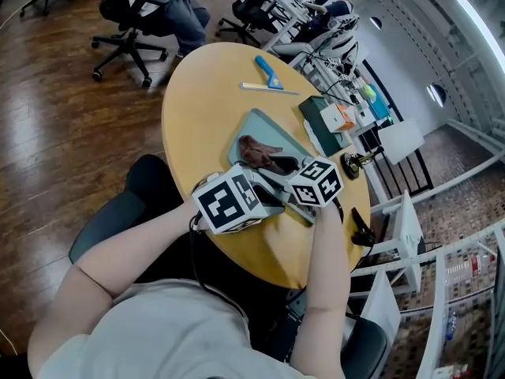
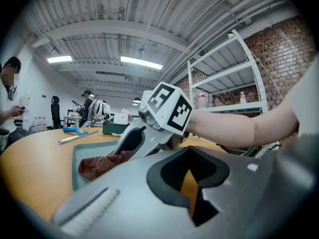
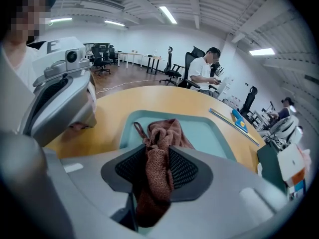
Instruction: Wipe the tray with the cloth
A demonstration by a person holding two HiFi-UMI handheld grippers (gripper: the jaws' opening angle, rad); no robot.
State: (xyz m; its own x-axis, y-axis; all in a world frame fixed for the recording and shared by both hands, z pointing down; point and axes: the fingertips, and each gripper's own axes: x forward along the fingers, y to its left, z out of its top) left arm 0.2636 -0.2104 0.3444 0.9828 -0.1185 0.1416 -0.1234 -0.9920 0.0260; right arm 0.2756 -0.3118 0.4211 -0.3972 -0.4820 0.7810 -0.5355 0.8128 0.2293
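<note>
- Two hand-held grippers meet at the near end of the tray in the head view. The left hand-held gripper (image 1: 278,198) lies just beside the right hand-held gripper (image 1: 274,165), their marker cubes side by side. The right one reaches onto the teal tray (image 1: 256,125), which sits on the round wooden desk (image 1: 197,109). Its tip is on the brown cloth (image 1: 254,150), bunched at the tray's near end. Farther along the desk, well apart from the tray, lie a ruler (image 1: 268,89) and a blue-handled tool (image 1: 267,72).
- One thin slit is all that parts the jaws in the left gripper view. The dark pads of the left hand-held gripper (image 2: 192,185) stand almost together, the desk's wood shows through the slit, and nothing sits between them. Ahead and to the left, the right hand-held gripper (image 2: 124,148) slants down into the tray (image 2: 79,153), with the cloth (image 2: 99,164) heaped under its nose.
- Both pads of the right hand-held gripper (image 3: 157,176) press on the cloth (image 3: 162,133) in the right gripper view. A pinched fold runs down between the jaws, and the rest spills forward onto the tray floor (image 3: 214,138), with a small loop sticking out to the left. The grey body of the left hand-held gripper shows at the picture's left, over the desk (image 3: 149,98) and beside the tray's rim.
</note>
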